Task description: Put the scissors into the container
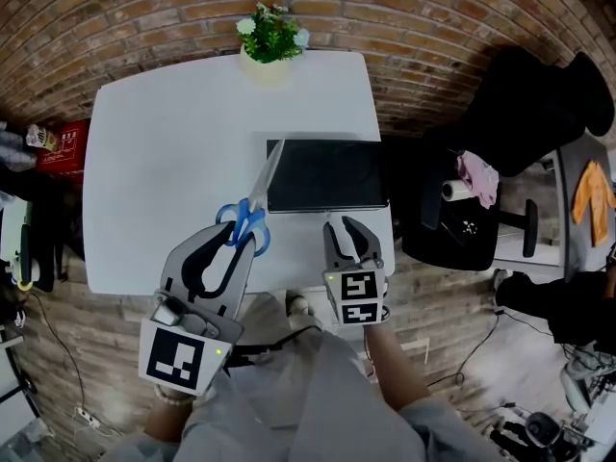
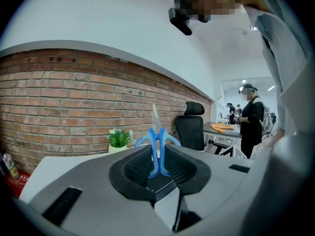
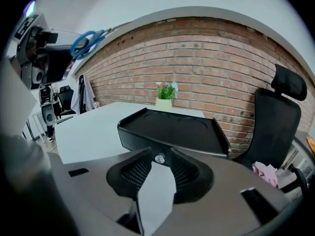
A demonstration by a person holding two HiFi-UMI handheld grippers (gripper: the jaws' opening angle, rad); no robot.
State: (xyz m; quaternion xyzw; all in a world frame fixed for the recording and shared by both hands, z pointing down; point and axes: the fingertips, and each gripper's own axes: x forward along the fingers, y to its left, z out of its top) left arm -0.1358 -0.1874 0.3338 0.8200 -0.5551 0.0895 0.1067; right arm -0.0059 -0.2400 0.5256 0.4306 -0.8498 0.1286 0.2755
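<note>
Scissors (image 1: 248,221) with blue handles and silver blades hang above the white table (image 1: 173,162), blades pointing at the left edge of the black tray container (image 1: 327,173). My left gripper (image 1: 239,239) is shut on the handles, and in the left gripper view the scissors (image 2: 157,141) stand upright between the pads of that gripper (image 2: 158,163). My right gripper (image 1: 346,229) hovers at the table's front edge just before the container (image 3: 172,129), open with nothing between its jaws (image 3: 158,163). The right gripper view catches the scissors (image 3: 87,41) high at the left.
A potted plant (image 1: 270,37) stands at the table's far edge against the brick wall. A black office chair (image 1: 520,114) sits to the right of the table, with pink cloth on it. A red box (image 1: 63,147) lies on the floor at the left. A person (image 2: 253,117) stands far off.
</note>
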